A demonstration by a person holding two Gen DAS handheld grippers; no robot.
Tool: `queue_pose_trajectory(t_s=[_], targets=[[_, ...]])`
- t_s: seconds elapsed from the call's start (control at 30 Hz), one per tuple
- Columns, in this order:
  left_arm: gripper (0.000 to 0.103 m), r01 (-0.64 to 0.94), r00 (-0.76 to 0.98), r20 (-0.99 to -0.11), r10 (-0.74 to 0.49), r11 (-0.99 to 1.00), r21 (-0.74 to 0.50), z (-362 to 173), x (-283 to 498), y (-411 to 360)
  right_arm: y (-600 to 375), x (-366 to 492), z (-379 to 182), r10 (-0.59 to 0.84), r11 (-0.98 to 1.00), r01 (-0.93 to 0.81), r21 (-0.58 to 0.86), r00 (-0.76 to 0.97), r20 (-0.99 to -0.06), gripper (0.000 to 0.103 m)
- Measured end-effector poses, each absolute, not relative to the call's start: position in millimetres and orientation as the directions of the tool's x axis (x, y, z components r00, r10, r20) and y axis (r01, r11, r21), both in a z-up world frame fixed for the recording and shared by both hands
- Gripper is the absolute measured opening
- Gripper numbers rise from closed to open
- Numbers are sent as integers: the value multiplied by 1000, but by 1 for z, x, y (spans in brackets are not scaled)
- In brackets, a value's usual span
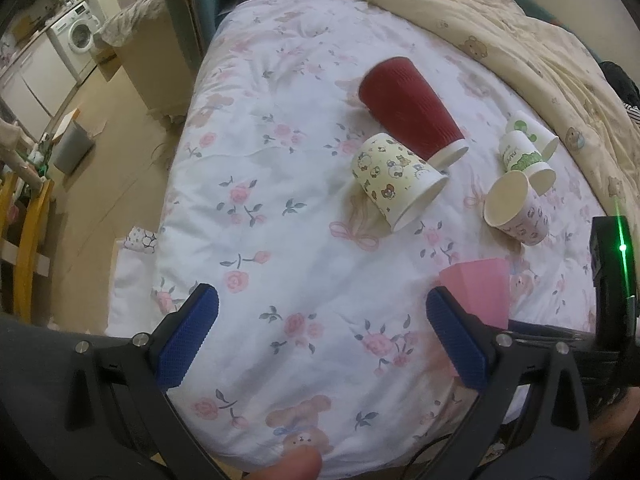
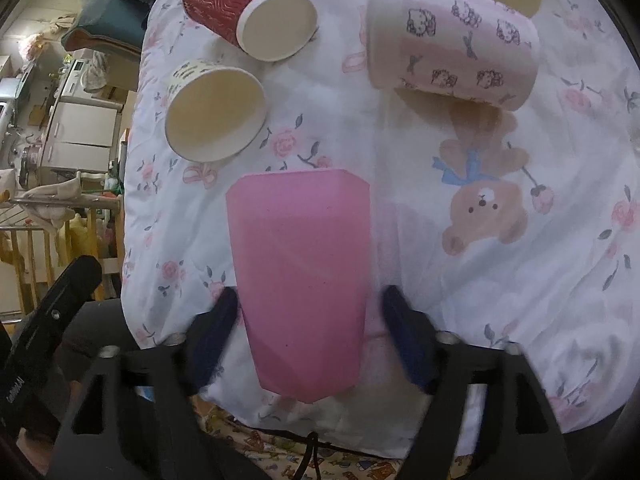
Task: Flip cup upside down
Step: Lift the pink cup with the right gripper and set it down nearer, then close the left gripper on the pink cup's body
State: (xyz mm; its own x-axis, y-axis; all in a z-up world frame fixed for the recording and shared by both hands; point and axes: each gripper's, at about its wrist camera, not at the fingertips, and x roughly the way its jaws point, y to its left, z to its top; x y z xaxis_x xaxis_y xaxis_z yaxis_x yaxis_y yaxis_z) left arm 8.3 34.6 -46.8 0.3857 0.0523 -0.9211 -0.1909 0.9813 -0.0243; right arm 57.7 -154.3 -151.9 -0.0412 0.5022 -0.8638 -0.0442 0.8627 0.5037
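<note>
A pink faceted plastic cup (image 2: 300,276) stands on the floral bed sheet (image 2: 460,320) with its wide end away from the camera. My right gripper (image 2: 310,320) is open, with a blue pad on each side of the cup; the left pad looks near touching, the right one stands apart. The same pink cup (image 1: 478,292) shows in the left wrist view, just behind my left gripper's right pad. My left gripper (image 1: 320,320) is open and empty above the sheet.
Several paper cups lie on their sides: a red ribbed one (image 2: 248,8), a cream cartoon one (image 2: 214,114), a pink kitten-print one (image 2: 452,40), and a green-print one (image 1: 520,148). A beige quilt (image 1: 500,20) is bunched at the far side. The bed edge drops to the floor at left.
</note>
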Motion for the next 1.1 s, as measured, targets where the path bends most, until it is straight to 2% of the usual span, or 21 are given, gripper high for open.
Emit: queue_pose_trajectory(t_s=[0.07, 0.3, 0.73, 1.1], targets=[[103, -191, 392, -918, 60, 982, -17, -46, 8, 33, -155, 58, -149, 500, 865, -51, 500, -18, -866, 97], [102, -202, 413, -909, 65, 979, -22, -40, 6, 38, -156, 55, -134, 529, 847, -73, 527, 3, -849, 97], [102, -202, 442, -896, 49, 978, -46, -31, 3, 38, -202, 50, -41, 528, 849, -172, 500, 223, -819, 97], [102, -191, 456, -888, 58, 981, -35, -30, 2, 33, -239, 44, -39, 483, 868, -98, 486, 385, -786, 97]])
